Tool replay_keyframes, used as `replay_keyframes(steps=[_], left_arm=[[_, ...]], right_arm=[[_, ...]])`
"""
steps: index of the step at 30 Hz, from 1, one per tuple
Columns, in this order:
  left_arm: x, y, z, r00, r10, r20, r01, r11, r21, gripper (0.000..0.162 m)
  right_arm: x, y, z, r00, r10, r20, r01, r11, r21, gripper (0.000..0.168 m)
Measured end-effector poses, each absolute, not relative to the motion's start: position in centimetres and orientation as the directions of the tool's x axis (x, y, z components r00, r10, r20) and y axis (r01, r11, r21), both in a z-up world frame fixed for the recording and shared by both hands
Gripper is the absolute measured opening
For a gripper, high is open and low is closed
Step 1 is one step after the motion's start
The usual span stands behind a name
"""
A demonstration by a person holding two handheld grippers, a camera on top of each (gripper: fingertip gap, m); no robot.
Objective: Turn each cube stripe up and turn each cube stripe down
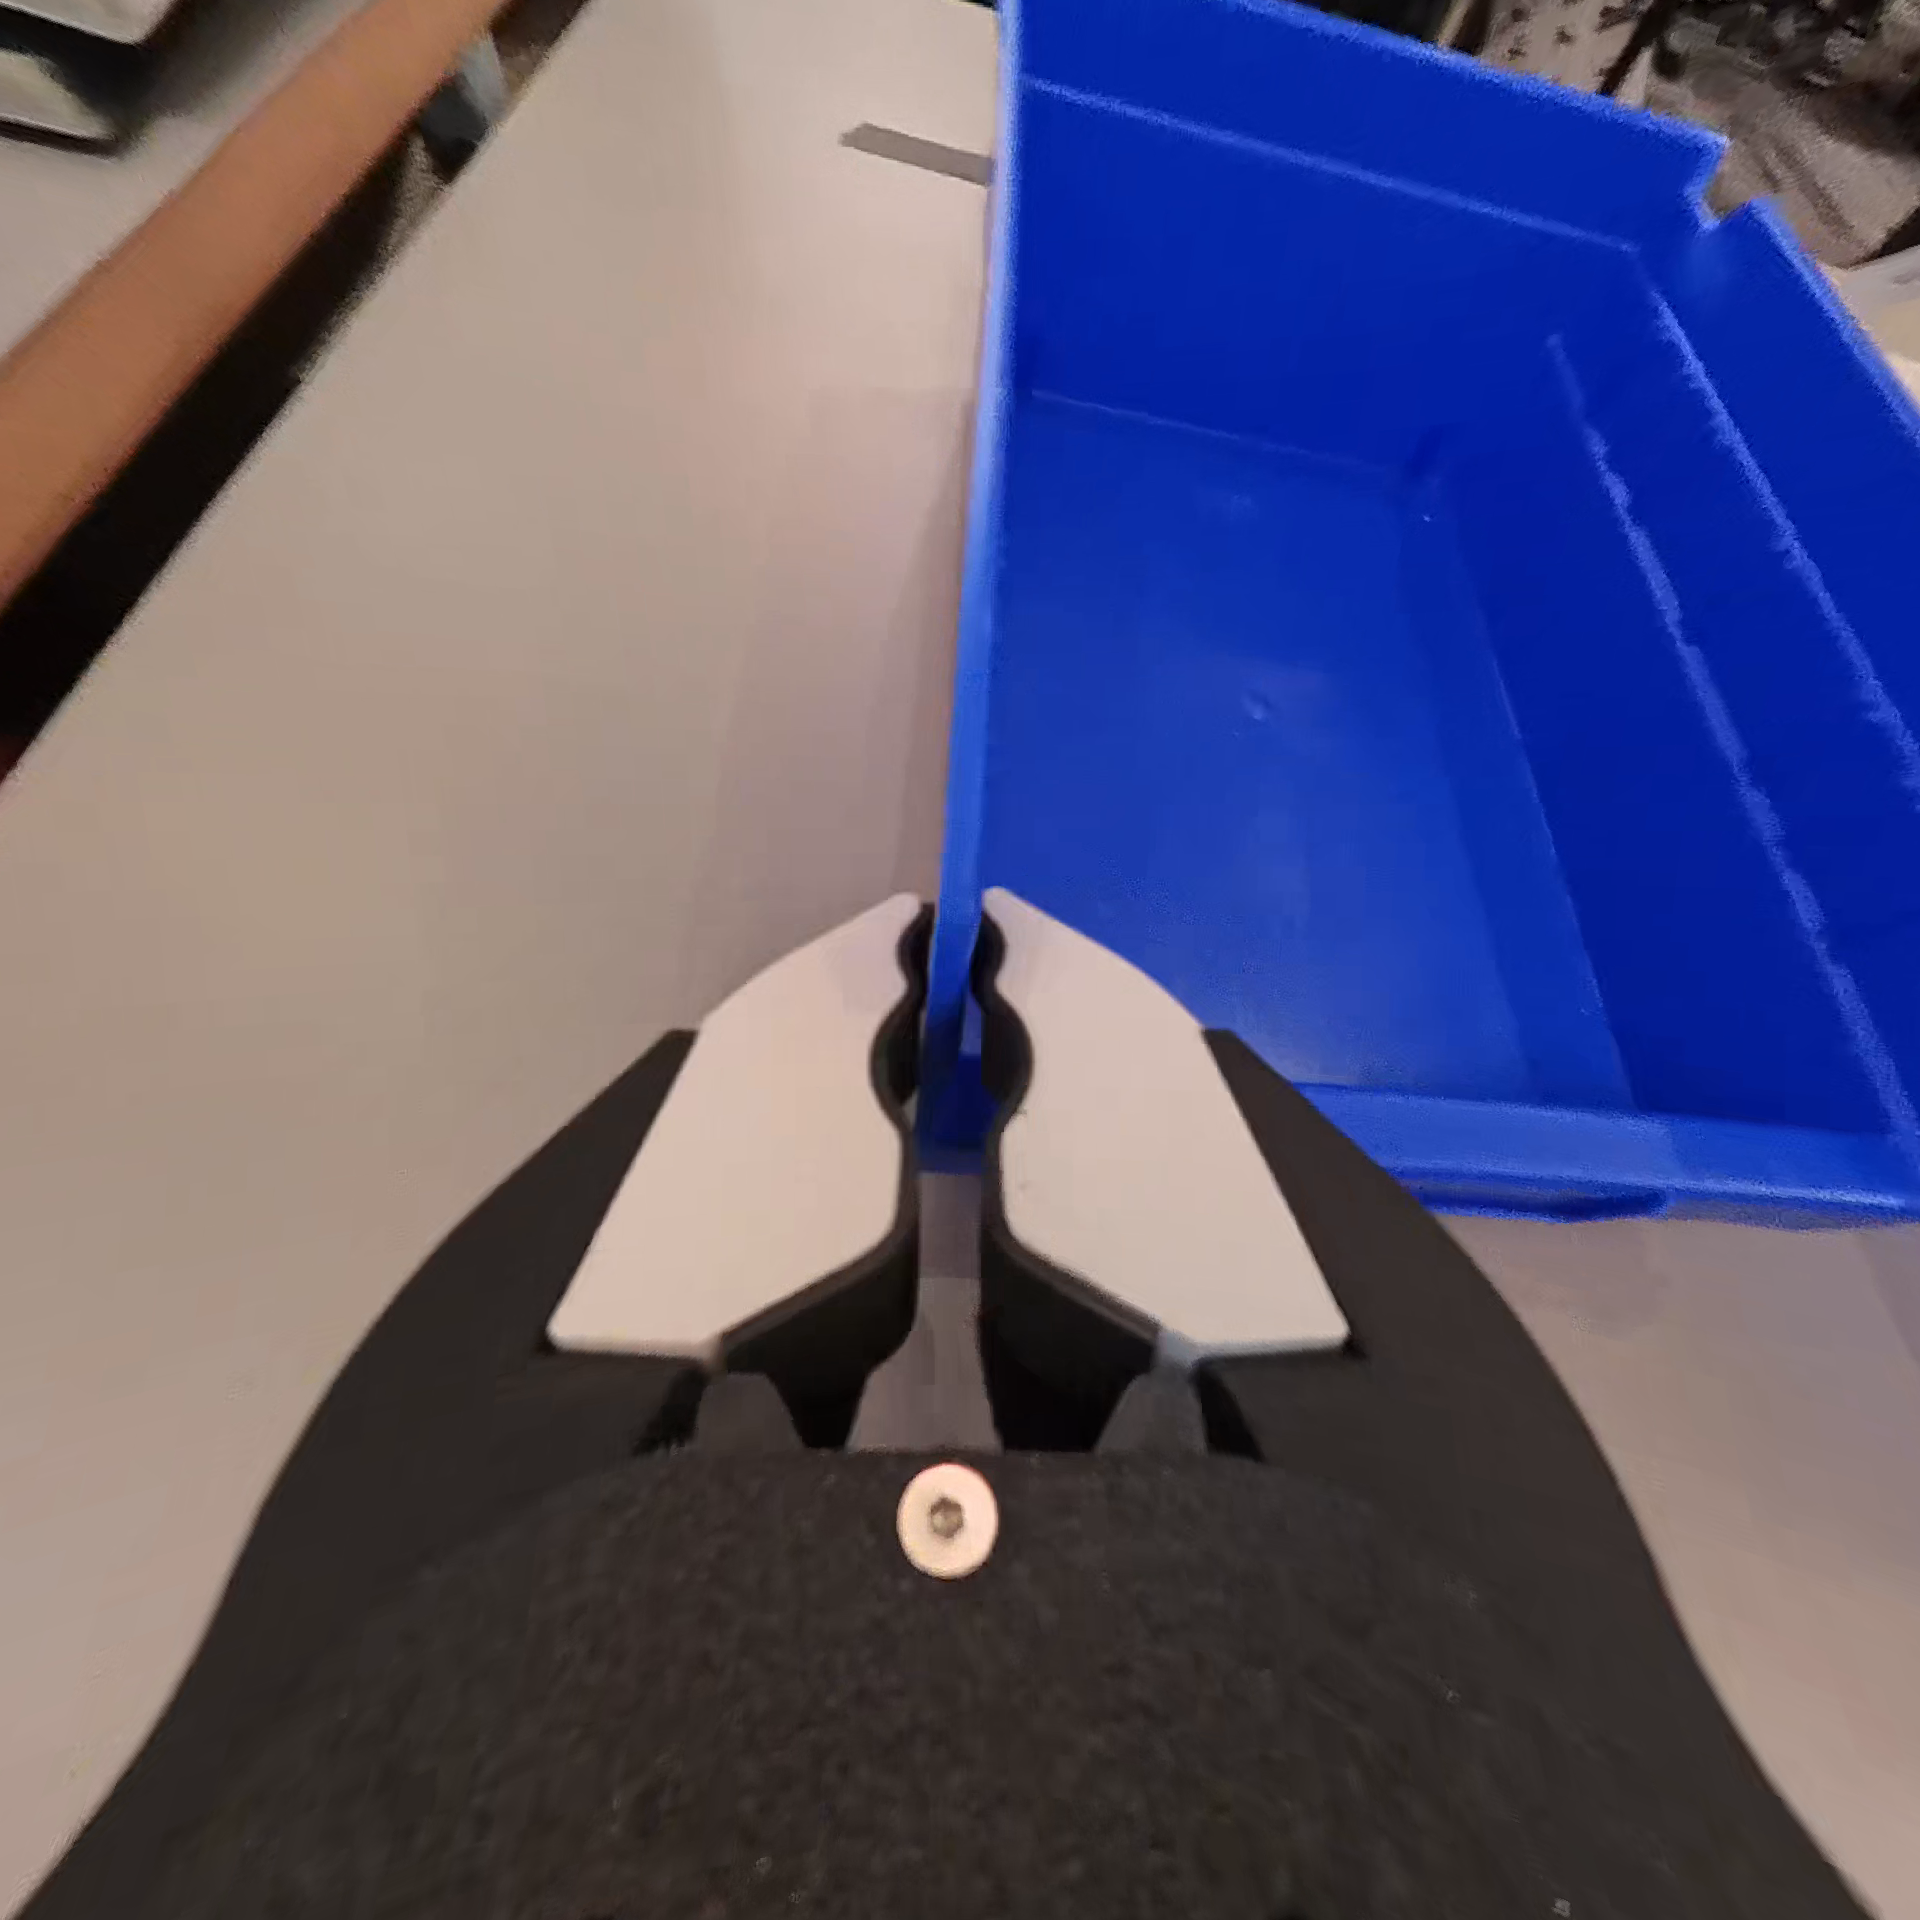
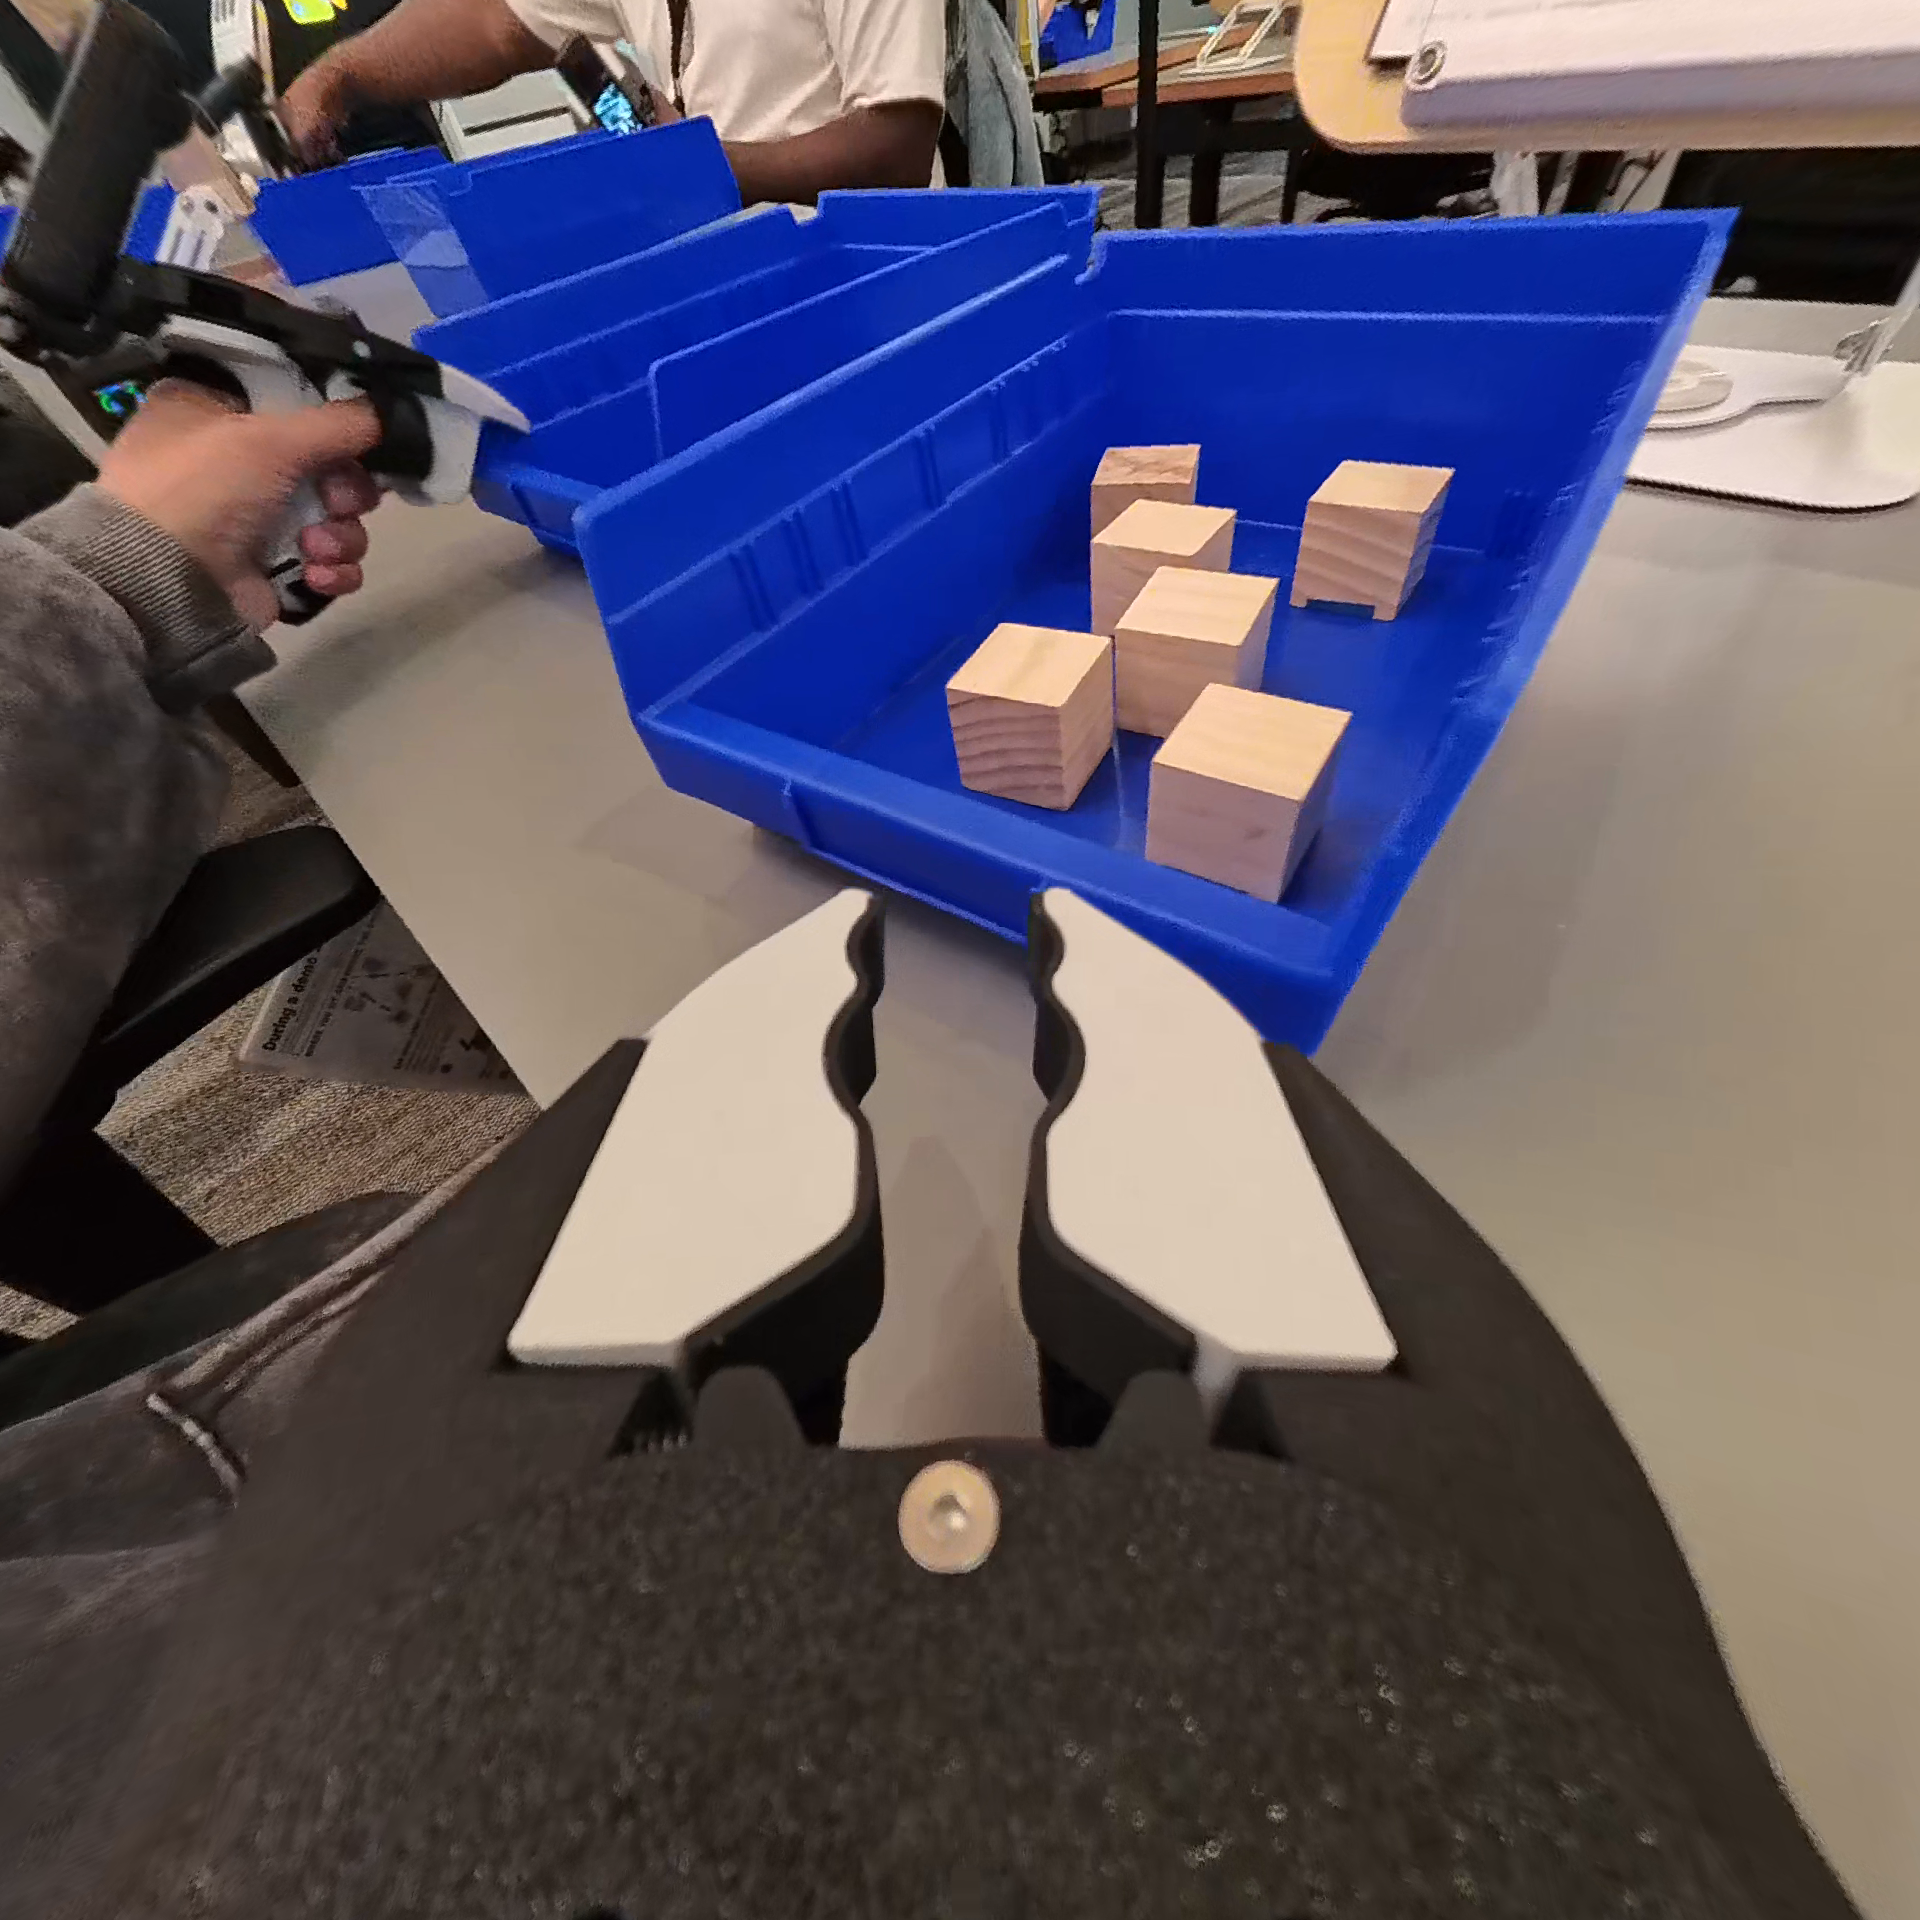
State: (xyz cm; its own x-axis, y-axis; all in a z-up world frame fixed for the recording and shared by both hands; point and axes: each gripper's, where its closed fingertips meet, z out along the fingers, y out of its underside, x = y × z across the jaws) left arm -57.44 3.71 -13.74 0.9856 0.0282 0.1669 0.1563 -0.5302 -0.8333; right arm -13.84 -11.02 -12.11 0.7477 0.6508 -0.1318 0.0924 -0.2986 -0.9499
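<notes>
A: The left gripper [image 1: 951, 914] is pinching the near corner wall of an empty blue bin [image 1: 1351, 727], with its two fingers pressed onto the thin plastic.

B: And the other one?

A: The right gripper [image 2: 956, 914] is holding nothing. Its fingers are spread a little, and it is hanging over the gray table [image 2: 1662, 831], just in front of the bin with blocks [image 2: 1195, 987].

B: Where are the blocks sitting?

A: Six wooden cubes are sitting inside that bin. The nearest cube [image 2: 1242, 790] is close to the front wall. Another cube [image 2: 1029, 717] is sitting to its left. Three cubes [image 2: 1195, 649] are lining up behind them, almost touching, and the far cube [image 2: 1371, 535] is sitting alone at the right.

B: Which way are they pointing?

A: A cube has no long side. They are all resting flat, each turned a bit differently. I am not seeing a stripe on any top, so stripes may be facing down or hiding.

B: What could be going wrong next?

A: I think the fingers look too narrow for a cube right now, so they could be pushing one away. The close cubes could be bumping each other. The left gripper could also be tipping or dragging its light bin.
</notes>
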Motion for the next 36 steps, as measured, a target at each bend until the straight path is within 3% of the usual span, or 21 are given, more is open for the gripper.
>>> replay_keyframes(steps=[7, 12, 18, 20, 22, 24, 31, 36], left_arm=[[-55.9, -0.7, -13.8, 0.988, 0.074, 0.136, 0.155, -0.511, -0.846, 0.003], [-55.2, -7.3, -13.7, 0.986, 0.138, 0.098, 0.153, -0.48, -0.864, 0.003], [-54.8, -14.3, -13.6, 0.979, 0.127, 0.158, 0.199, -0.444, -0.874, 0.004], [-54.4, -15.8, -13.6, 0.979, 0.109, 0.169, 0.2, -0.437, -0.877, 0.004], [-53.9, -16.9, -13.6, 0.984, 0.096, 0.148, 0.175, -0.424, -0.888, 0.005], [-53.4, -17.7, -13.1, 0.989, 0.102, 0.108, 0.14, -0.389, -0.911, 0.005], [-49.5, -18.4, -4.3, 0.989, 0.119, -0.087, -0.075, -0.104, -0.992, 0.005], [-41.0, -13.9, 3.2, 0.997, -0.027, -0.067, -0.066, 0.02, -0.998, 0.005]], right_arm=[[-21.1, -13.8, -12.6, 0.647, 0.755, -0.108, 0.195, -0.3, -0.934, 0.032], [-28.9, -14.2, -10.7, 0.615, 0.788, -0.024, 0.256, -0.229, -0.939, 0.051], [-34.8, -11.8, -10.6, 0.668, 0.743, -0.042, 0.261, -0.287, -0.922, 0.052], [-36.2, -11.9, -12.0, 0.65, 0.754, -0.093, 0.276, -0.348, -0.896, 0.049], [-37.1, -12.0, -12.5, 0.645, 0.758, -0.098, 0.284, -0.357, -0.89, 0.035], [-36.8, -11.3, -11.7, 0.691, 0.723, 0.001, 0.303, -0.289, -0.908, 0.022], [-32.7, -11.1, -2.8, 0.776, 0.622, 0.104, 0.157, -0.031, -0.987, 0.01], [-23.3, -9.2, 4.5, 0.872, 0.482, 0.078, 0.058, 0.055, -0.997, 0.009]])
